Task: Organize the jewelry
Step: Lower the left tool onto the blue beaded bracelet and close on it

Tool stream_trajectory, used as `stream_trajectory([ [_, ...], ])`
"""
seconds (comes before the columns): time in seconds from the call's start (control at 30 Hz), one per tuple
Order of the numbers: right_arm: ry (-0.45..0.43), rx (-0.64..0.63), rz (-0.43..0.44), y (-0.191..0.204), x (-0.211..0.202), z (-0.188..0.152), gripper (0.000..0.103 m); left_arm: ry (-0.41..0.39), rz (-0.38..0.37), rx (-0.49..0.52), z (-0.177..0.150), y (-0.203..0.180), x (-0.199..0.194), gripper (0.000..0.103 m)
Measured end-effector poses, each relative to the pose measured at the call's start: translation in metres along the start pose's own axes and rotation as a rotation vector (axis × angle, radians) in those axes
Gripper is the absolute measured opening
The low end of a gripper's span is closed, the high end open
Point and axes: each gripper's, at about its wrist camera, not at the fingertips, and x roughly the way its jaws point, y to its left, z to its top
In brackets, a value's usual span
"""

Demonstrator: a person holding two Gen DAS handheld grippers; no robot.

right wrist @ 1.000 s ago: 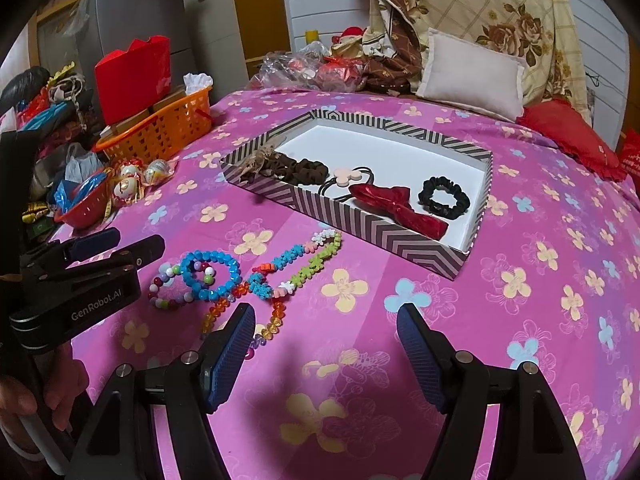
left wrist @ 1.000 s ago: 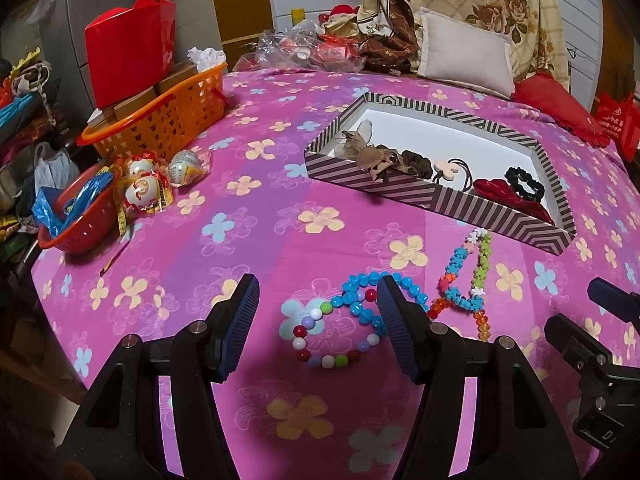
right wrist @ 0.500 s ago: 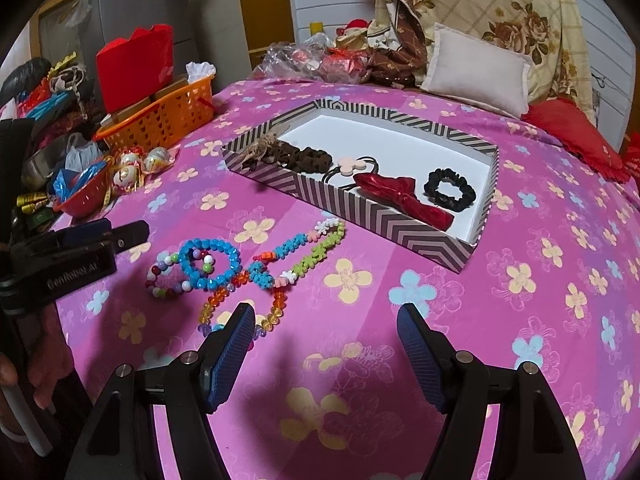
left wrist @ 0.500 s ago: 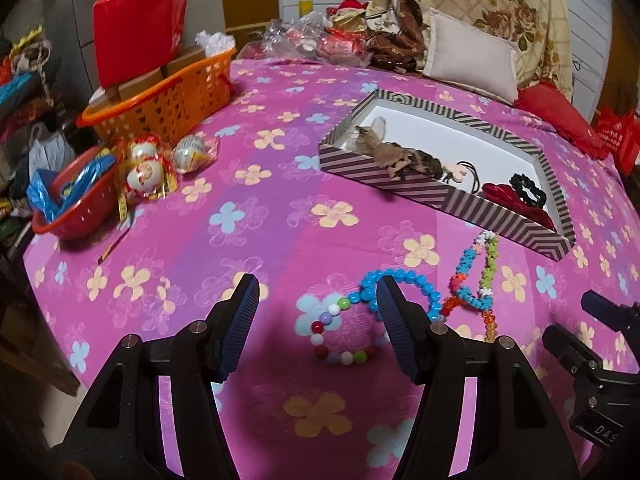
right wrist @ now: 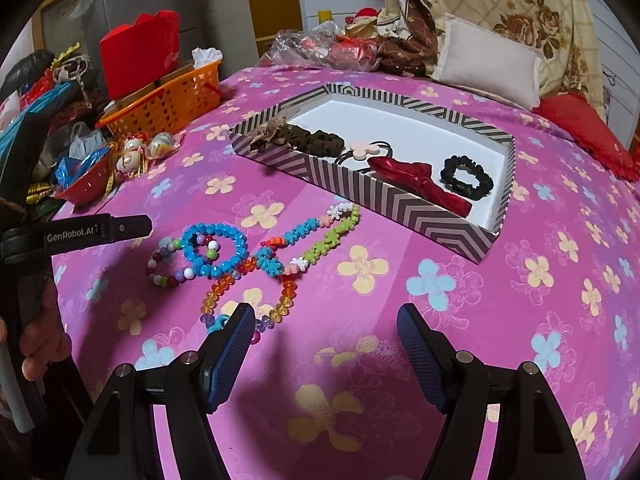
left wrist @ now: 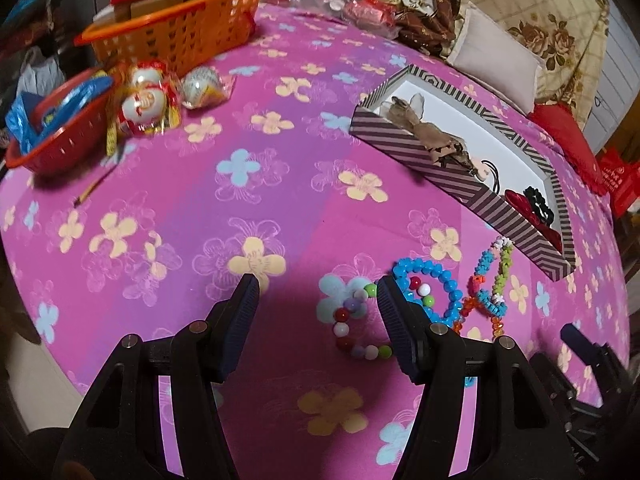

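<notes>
Now we hover our left gripper (left wrist: 316, 300) over the multicoloured round-bead bracelet (left wrist: 354, 320), jaws spread wide and gripping nothing; part of its loop lies between the pads, the rest hidden behind the right-hand pad. It lies flat on the pink flowered bedspread (left wrist: 200, 184), overlapped by the blue bead bracelet (right wrist: 214, 248), which in turn touches the flower-bead strand (right wrist: 308, 240) and the amber-bead strand (right wrist: 248, 292). To do this pick well, we judge we should come down on the bracelet's free left arc, away from the overlap, so the blue one is not dragged along, and close gently since round beads may roll out of the pads. The striped tray (right wrist: 404, 208), already holding hair ties and a red bow, looks the likely destination. Our right gripper (right wrist: 324, 340) waits nearby, open and empty, above bare cloth.
</notes>
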Motion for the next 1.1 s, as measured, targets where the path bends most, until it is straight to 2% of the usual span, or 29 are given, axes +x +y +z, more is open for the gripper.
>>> stream_trajectory([
  [0.17,-0.002,0.006,0.001,-0.001,0.001,0.001,0.071,0.045,-0.04,-0.042,0.002,0.006,0.005,0.061],
  [0.3,0.003,0.012,0.007,-0.002,0.002,0.001,0.071,0.04,-0.057,-0.021,0.002,-0.002,0.004,0.061],
  [0.57,0.002,0.017,0.004,-0.004,0.002,0.002,0.071,0.113,-0.128,-0.008,0.004,-0.028,0.017,0.061],
  [0.73,0.004,0.024,0.005,-0.007,0.002,0.002,0.071,0.131,-0.108,-0.012,0.005,-0.034,0.022,0.061],
  [0.97,0.006,0.026,0.005,-0.009,0.003,0.002,0.071,0.175,-0.202,-0.046,0.006,-0.037,0.019,0.061],
  [1.1,0.009,0.031,0.006,-0.011,0.005,0.002,0.071,0.172,-0.216,-0.041,0.006,-0.042,0.015,0.061],
])
